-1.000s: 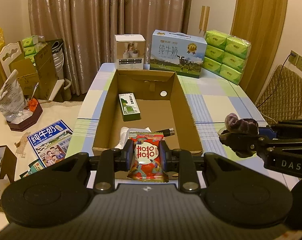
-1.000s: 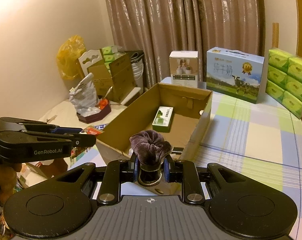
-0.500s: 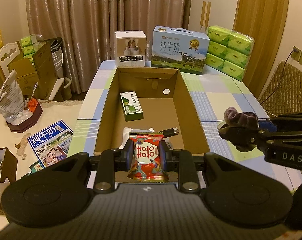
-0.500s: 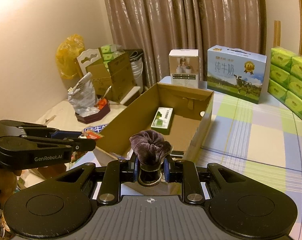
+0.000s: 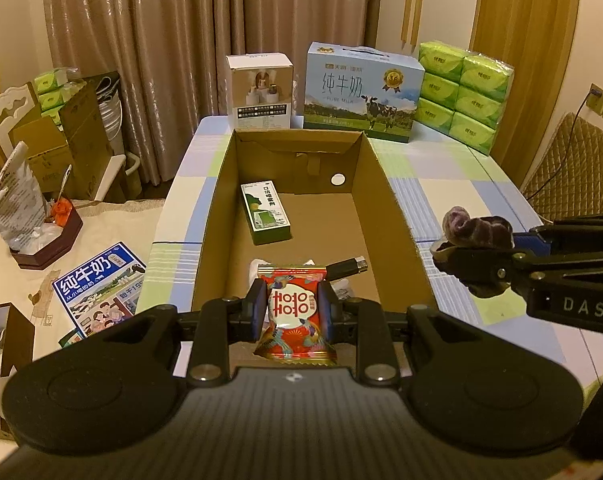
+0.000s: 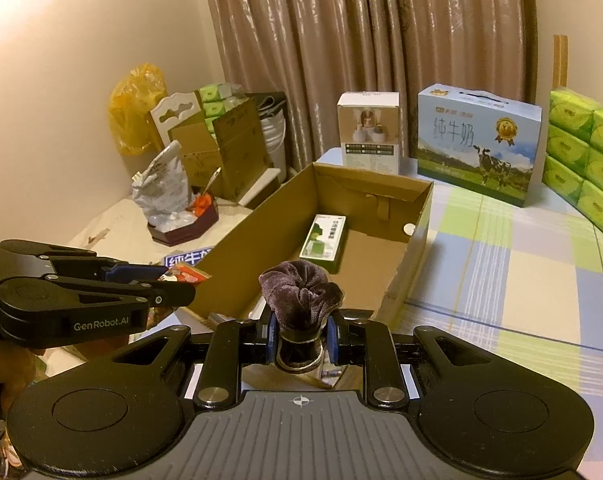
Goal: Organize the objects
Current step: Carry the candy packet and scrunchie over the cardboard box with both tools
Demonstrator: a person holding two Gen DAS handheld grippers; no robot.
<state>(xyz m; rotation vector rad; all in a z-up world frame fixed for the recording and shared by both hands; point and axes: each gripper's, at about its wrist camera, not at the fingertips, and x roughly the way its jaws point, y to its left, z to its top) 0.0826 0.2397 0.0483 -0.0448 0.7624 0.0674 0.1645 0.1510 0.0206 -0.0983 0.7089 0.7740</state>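
Observation:
My left gripper (image 5: 292,312) is shut on a red snack packet (image 5: 293,314) and holds it over the near end of an open cardboard box (image 5: 385,200). My right gripper (image 6: 300,338) is shut on a dark purple velvet scrunchie (image 6: 299,292), held above the box's near right corner. In the left wrist view the right gripper (image 5: 453,254) and the scrunchie (image 5: 477,228) show at the right. In the right wrist view the left gripper (image 6: 181,286) shows at the left. Inside the box lie a green and white carton (image 5: 265,212), a black USB plug (image 5: 347,266) and white wrapping.
The box (image 6: 417,216) sits on a checked tablecloth (image 5: 433,184). At the table's far end stand a white product box (image 5: 259,92), a blue milk carton case (image 5: 361,92) and stacked green tissue packs (image 5: 465,96). Clutter and a leaflet (image 5: 97,284) lie left of the table.
Both grippers have moved forward and a little higher toward the box, each keeping its hold. The box looks closer and larger in both views.

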